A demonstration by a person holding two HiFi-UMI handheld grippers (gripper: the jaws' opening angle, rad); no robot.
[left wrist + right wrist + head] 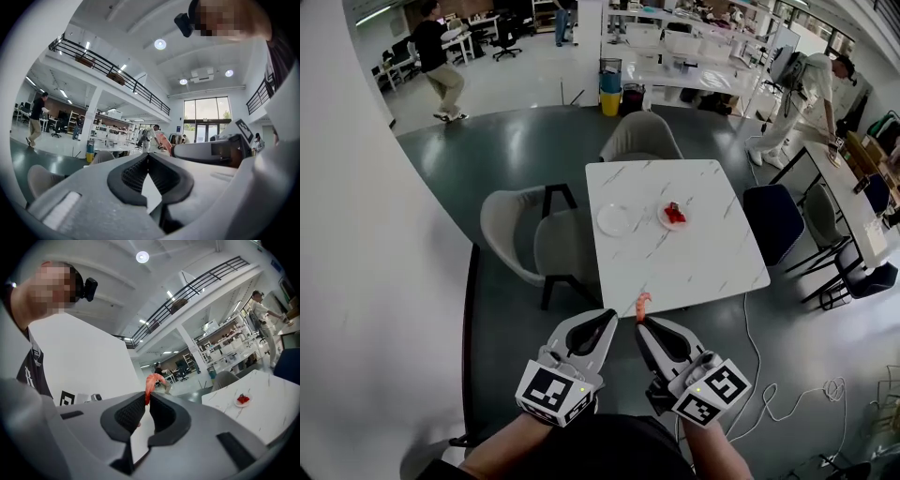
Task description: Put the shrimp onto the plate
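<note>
Right gripper [643,323] pinches the shrimp [643,304] only at its tips, so we should carry it steadily to the empty plate [616,219].

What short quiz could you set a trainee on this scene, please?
1. True or false: the right gripper is shut on the orange-pink curled shrimp.
2. Multiple choice: the white marble-patterned table bears A) one plate, B) two plates, C) no plate.
3. Fill in: the left gripper has its jaws ____, with nothing between them.

Key:
1. True.
2. B: an empty pale round plate and a small round plate holding a red item.
3. Together.
</note>
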